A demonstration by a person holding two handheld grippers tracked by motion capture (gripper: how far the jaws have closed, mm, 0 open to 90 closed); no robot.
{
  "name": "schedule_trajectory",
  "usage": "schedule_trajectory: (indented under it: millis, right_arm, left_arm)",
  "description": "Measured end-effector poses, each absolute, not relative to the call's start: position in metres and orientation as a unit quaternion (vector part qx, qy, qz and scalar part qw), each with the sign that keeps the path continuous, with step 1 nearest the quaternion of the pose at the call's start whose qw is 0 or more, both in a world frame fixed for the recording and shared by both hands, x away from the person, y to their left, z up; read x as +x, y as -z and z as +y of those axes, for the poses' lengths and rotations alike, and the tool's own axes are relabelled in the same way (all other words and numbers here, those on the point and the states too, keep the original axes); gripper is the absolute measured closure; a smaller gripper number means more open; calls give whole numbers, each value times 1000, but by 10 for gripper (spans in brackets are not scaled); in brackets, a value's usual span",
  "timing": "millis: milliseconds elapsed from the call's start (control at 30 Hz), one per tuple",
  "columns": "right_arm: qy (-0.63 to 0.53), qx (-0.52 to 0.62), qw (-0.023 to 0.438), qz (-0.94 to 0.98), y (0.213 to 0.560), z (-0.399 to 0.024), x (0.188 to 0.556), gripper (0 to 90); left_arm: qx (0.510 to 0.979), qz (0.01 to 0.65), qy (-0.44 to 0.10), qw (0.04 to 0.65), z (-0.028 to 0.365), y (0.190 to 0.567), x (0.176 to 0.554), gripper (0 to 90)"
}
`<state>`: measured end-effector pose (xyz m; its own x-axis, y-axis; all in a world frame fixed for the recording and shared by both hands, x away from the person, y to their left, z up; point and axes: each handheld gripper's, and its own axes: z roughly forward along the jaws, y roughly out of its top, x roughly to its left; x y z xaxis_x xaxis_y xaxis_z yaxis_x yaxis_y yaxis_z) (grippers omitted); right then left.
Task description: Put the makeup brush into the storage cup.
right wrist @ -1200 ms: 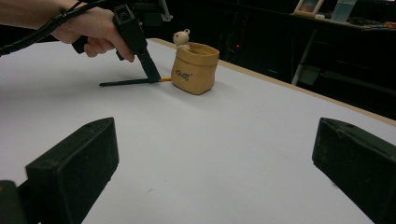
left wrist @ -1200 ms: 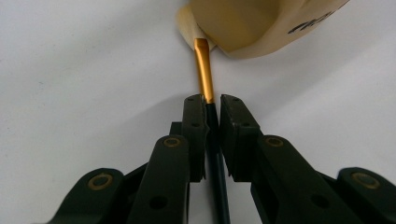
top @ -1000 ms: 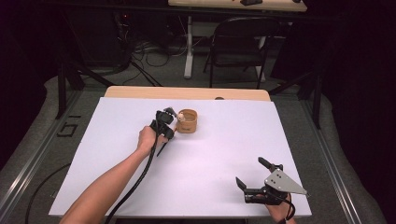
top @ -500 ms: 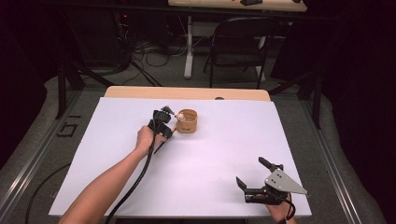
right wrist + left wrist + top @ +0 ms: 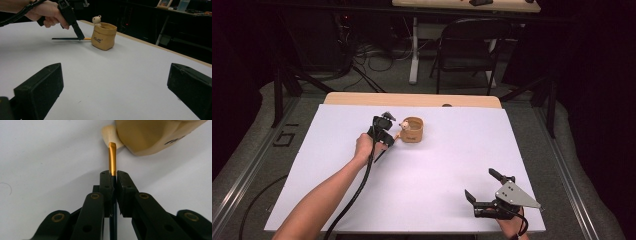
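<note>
Pen (image 5: 382, 152) is lying low over the white table (image 5: 437, 170) in the high view, clamped by the left gripper (image 5: 388, 142) beside the tan pouch (image 5: 412, 130). Left gripper view: pads (image 5: 108, 182) are pinching its black shaft (gold end forward). Right gripper view: right gripper (image 5: 112, 82) is idling, jaws wide, holding nothing.

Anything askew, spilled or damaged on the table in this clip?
Nothing stands out. The tan holder with its small bear figure stands upright on the white table. The left claw is shut on a black pen with a gold end, held level beside the holder. The right claw rests open, near the table's edge.
</note>
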<state>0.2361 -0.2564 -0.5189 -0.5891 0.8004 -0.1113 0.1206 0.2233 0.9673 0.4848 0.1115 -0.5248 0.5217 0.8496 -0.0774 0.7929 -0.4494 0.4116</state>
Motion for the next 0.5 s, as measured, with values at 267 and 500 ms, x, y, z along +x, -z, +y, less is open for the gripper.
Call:
schedule_trajectory:
  millis: [267, 500]
  right_arm:
    - [-532, 321, 320, 715, 519, -256, 236, 0]
    - [-532, 322, 320, 715, 519, -256, 236, 0]
  left_arm:
    - [842, 492, -74, 209, 121, 523, 485, 835]
    - [840, 491, -79, 217, 128, 519, 483, 835]
